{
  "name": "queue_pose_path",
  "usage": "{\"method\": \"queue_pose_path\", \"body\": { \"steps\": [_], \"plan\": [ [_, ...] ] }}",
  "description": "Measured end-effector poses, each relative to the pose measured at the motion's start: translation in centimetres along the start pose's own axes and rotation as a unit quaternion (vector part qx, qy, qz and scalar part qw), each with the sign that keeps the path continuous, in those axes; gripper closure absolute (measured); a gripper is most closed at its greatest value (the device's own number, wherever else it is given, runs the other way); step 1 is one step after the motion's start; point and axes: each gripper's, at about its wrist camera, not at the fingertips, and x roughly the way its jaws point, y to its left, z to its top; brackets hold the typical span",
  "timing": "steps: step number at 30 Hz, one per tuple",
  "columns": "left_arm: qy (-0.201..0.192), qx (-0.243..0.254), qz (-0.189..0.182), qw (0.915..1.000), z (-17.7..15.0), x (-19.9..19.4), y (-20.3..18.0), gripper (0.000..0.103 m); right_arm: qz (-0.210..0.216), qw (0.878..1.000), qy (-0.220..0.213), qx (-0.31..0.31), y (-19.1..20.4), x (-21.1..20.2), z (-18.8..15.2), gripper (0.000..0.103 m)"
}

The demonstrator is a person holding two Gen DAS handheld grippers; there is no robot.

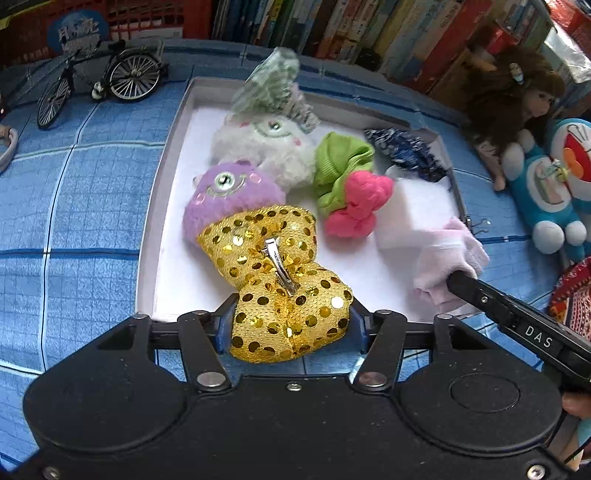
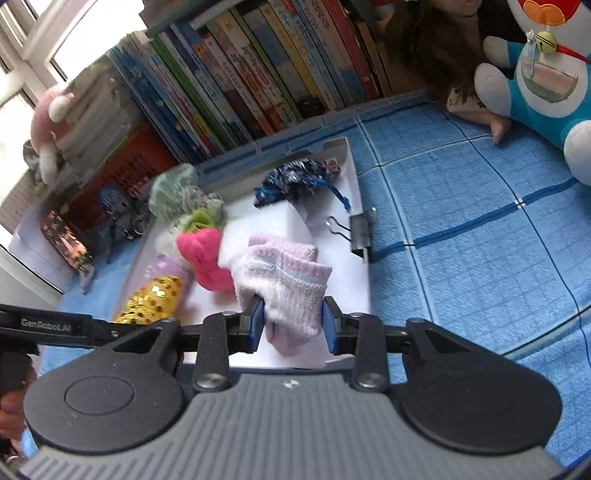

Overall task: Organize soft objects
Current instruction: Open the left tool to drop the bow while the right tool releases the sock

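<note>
Left tongs (image 1: 291, 325): jaws spread on either side of the gold bow (image 1: 275, 280), which lies between them; whether the pads still press it cannot be told.
Gold bow: sequinned, metal clip (image 1: 279, 267) facing up, lying across the near rim of the tray (image 1: 147, 236), its far lobe against the purple plush (image 1: 229, 195).
Right tongs (image 2: 293, 325): closed on a pink sock (image 2: 284, 280), its blue pads pinching the sock's lower end.
Pink sock: at the tray's near right side, its cuff resting on a white block (image 2: 266, 225).
Tray: white, shallow, on a blue checked cloth (image 1: 74, 206); a binder clip (image 2: 360, 230) is on its right rim.
Also in tray: white plush (image 1: 266, 147), green cloth (image 1: 340, 162), pink bow (image 1: 356, 203), dark blue patterned cloth (image 1: 406, 151), pale green striped cloth (image 1: 273, 81).
Surroundings: model bicycle (image 1: 99, 81) to the left, doll (image 1: 517, 107) and blue plush (image 1: 554, 184) to the right, books (image 1: 369, 29) behind.
</note>
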Motion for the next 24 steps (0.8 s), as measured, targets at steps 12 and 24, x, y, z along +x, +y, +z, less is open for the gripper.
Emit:
{"method": "queue_pose_path", "body": {
  "steps": [12, 24],
  "plan": [
    [0.018, -0.027, -0.018, 0.9993, 0.5, 2.0, -0.2, 0.040, -0.007, 1.000, 0.014, -0.006, -0.1, 0.5, -0.3, 0.065],
    [0.018, -0.063, -0.111, 0.9916, 1.6, 2.3, -1.7, 0.031, 0.007, 1.000, 0.016, -0.008, -0.5, -0.3, -0.5, 0.041]
  ]
}}
